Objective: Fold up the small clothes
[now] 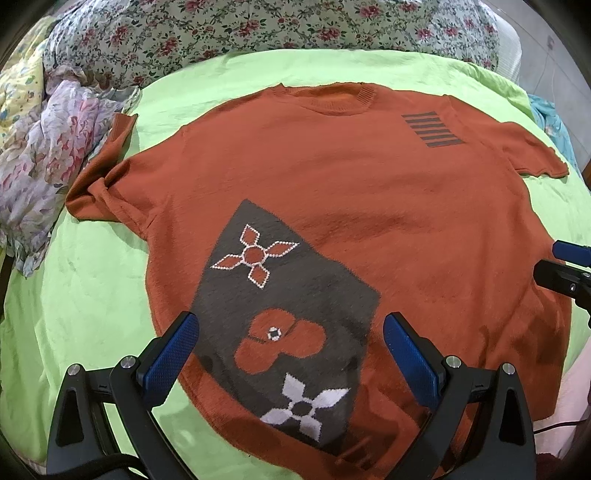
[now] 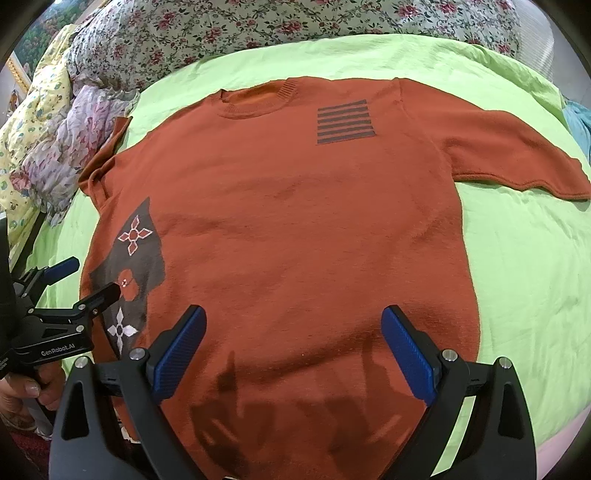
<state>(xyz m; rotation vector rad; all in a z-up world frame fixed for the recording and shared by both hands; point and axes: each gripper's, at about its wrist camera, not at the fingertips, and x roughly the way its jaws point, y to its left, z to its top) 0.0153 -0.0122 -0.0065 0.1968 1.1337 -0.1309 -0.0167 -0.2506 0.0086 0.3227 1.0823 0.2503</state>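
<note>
sweater: a rust-orange knit sweater (image 1: 332, 192) lies flat and face up on the bed, neck toward the far side, hem toward the cameras.
collar: the ribbed round collar (image 1: 325, 98) sits at the far edge of the garment, close to the floral bedding.
sleeves: one short sleeve (image 2: 517, 147) is spread out flat to the right; the other sleeve (image 1: 99, 173) on the left is bunched and partly turned over on itself.
markings: a dark grey patch (image 1: 288, 317) with flower shapes runs along the lower left of the front; a block of dark stripes (image 2: 345, 122) sits high on the chest to the right.
bed cover: a lime green sheet (image 2: 517, 277) lies under the sweater and shows on both sides of it.
bedding: a floral quilt (image 1: 258, 29) is heaped along the far side, and a crumpled pale floral cloth (image 1: 48, 155) lies at the left, just beside the bunched sleeve.
left gripper: the left gripper (image 1: 290, 356) hangs above the grey patch near the hem, blue pads spread wide with nothing between them.
right gripper: the right gripper (image 2: 293, 349) hangs above the plain orange lower front, blue pads spread wide and holding nothing; its shadow falls on the fabric below.
hand: a hand (image 2: 26, 391) on the left gripper's handle shows at the left edge of the right wrist view.
</note>
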